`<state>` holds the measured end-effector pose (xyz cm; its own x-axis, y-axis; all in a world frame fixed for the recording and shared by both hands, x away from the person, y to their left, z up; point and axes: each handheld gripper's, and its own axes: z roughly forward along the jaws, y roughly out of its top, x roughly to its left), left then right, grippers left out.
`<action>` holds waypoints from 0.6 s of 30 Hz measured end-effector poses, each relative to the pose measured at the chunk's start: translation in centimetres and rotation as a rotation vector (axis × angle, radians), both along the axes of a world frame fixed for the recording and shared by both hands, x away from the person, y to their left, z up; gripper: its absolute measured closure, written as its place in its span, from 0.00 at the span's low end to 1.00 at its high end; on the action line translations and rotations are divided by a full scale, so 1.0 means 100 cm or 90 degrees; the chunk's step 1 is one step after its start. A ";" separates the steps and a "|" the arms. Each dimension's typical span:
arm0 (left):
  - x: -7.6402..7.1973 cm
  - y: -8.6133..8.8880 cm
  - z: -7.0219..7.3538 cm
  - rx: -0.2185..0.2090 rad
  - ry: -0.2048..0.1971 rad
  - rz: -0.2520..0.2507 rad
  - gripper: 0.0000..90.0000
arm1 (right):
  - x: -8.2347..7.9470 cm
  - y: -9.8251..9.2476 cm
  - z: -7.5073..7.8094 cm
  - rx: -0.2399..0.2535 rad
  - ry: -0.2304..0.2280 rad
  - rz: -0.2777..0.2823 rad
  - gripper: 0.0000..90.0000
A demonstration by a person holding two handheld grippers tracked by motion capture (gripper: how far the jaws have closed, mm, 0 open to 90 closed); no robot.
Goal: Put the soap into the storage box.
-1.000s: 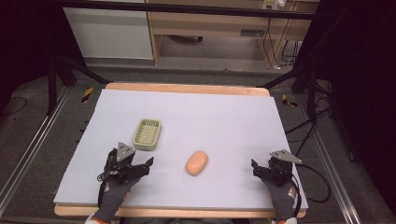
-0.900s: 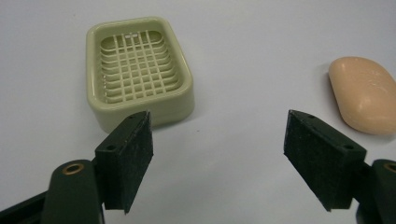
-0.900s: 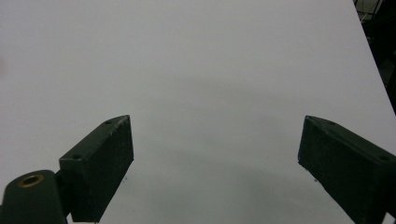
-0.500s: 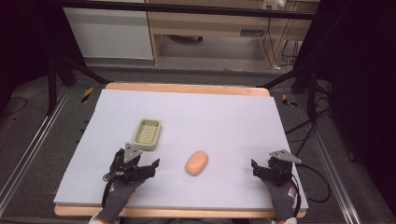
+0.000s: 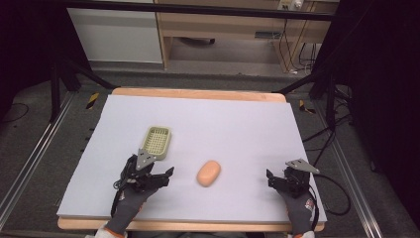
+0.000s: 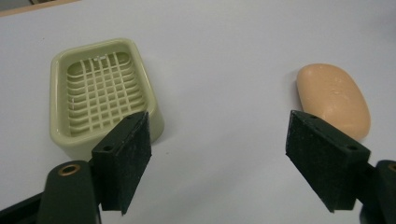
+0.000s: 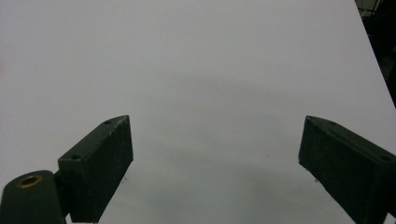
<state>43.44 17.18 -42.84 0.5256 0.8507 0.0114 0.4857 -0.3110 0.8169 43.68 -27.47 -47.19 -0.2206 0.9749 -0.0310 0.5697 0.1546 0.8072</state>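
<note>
Both grippers stand with jaws spread wide, nothing between them. Left gripper (image 5: 157,174) sits at the near-left of the table (image 5: 237,119), held by a grey-gloved hand (image 5: 130,206) that enters from the bottom edge of the high view; its jaws point right and away, toward the soap. Right gripper (image 5: 275,179) sits at the near-right, also in a gloved hand (image 5: 299,213), with a black cable looping off the table edge beside it.

Soap (image 5: 208,173): peach-coloured oval bar, lying flat on the white table surface near the front, between the two grippers and closer to the left one. Not touched by either gripper.

Dish (image 5: 155,141): pale green, rectangular with rounded corners, slatted grid floor, empty. It lies just beyond the left gripper, to the left of the soap and apart from it.

Left gripper view: dish (image 6: 100,95) is ahead of the left jaw, whose pad overlaps the dish's near corner in the picture; contact cannot be told. Soap (image 6: 334,100) is ahead of the right jaw, just past its tip.

Right gripper view: jaws frame bare white table (image 7: 210,84); the table's right edge shows at the upper right.
</note>
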 end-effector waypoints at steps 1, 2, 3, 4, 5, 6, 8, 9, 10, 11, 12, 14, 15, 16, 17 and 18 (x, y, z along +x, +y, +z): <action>0.000 -0.001 0.001 0.000 0.000 -0.002 0.24 | 0.000 0.000 0.000 0.000 0.000 0.000 0.11; 0.001 -0.004 0.002 0.000 -0.003 -0.005 0.24 | 0.000 0.000 0.000 0.000 0.000 0.000 0.11; 0.002 -0.005 0.003 0.001 -0.003 -0.006 0.24 | 0.000 0.000 0.000 0.000 0.000 0.000 0.11; 0.002 -0.006 0.004 0.005 -0.003 -0.009 0.24 | 0.000 0.000 0.000 0.001 0.001 -0.001 0.11; 0.003 -0.008 0.005 0.004 -0.003 -0.009 0.23 | 0.000 0.000 0.000 0.002 0.002 -0.001 0.11; 0.003 -0.010 0.006 0.002 -0.005 -0.011 0.24 | 0.000 0.000 0.000 0.001 0.003 -0.002 0.11; 0.004 -0.013 0.008 0.000 -0.006 -0.014 0.23 | 0.000 0.000 0.000 0.001 0.003 -0.002 0.11; 0.005 -0.014 0.009 0.001 -0.005 -0.016 0.23 | 0.000 0.000 0.000 0.001 0.001 -0.002 0.11; 0.005 -0.015 0.010 0.004 -0.004 -0.020 0.23 | 0.000 0.000 0.000 0.001 0.002 -0.002 0.11; 0.005 -0.017 0.011 0.003 -0.005 -0.019 0.23 | 0.000 0.000 0.000 0.001 0.002 -0.002 0.11; 0.006 -0.018 0.012 0.001 -0.006 -0.021 0.23 | 0.000 0.000 0.000 0.000 0.002 -0.002 0.11; 0.007 -0.021 0.013 0.000 -0.007 -0.023 0.23 | 0.000 0.000 0.000 0.000 0.002 -0.002 0.11; 0.007 -0.023 0.013 0.001 -0.006 -0.025 0.23 | 0.000 0.000 0.000 0.001 0.002 -0.002 0.11; 0.008 -0.024 0.013 0.003 -0.003 -0.027 0.23 | 0.000 0.000 0.000 0.000 0.003 -0.002 0.11; 0.008 -0.026 0.013 0.002 -0.004 -0.027 0.23 | 0.000 0.000 0.000 0.000 0.003 -0.002 0.11; 0.008 -0.027 0.013 -0.001 -0.003 -0.027 0.23 | 0.000 0.000 0.000 0.000 0.003 -0.003 0.11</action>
<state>44.29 14.43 -41.52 0.5607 0.8279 0.0132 0.4685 -0.3303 0.8194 43.69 -27.46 -47.20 -0.2161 0.9759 -0.0298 0.5740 0.1517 0.8046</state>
